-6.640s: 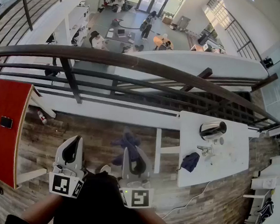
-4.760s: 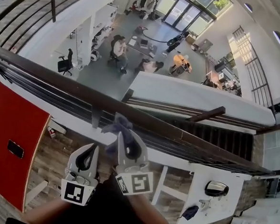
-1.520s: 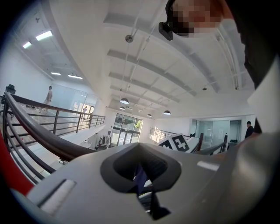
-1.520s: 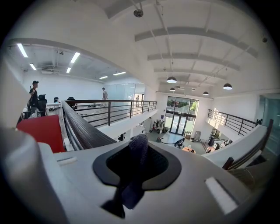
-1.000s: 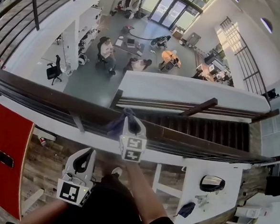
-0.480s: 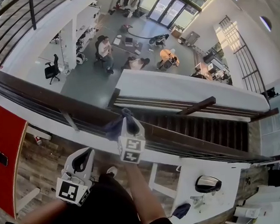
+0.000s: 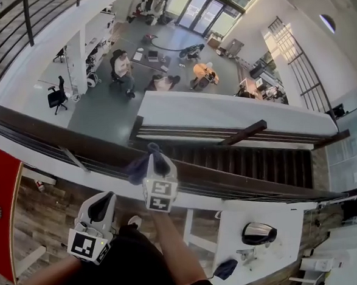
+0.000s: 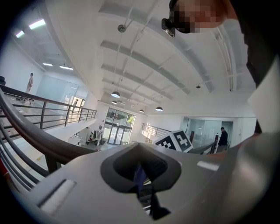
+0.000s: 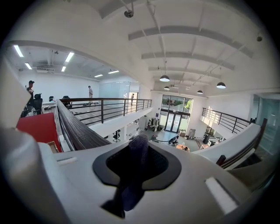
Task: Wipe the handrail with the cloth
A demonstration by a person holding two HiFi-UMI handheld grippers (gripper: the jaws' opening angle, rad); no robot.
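The handrail [image 7: 94, 160], a dark rounded bar, runs across the head view from the left edge down toward the right, with the open hall and its lower floor beyond it. The cloth [image 7: 136, 167], dark blue, sits bunched on top of the handrail. The right gripper [image 7: 156, 165] is at that same spot, its 2 jaws closed tight on a fold of the cloth, which fills the gap between them in the right gripper view. The left gripper [image 7: 103, 202] hangs on the person's side of the handrail, near it but clear of it. Its jaws are drawn together with only a thin slit between them, and they hold nothing. A white desk [image 7: 274, 208] stands on the person's side of the handrail's right stretch, carrying a metal vessel [image 7: 258, 232].
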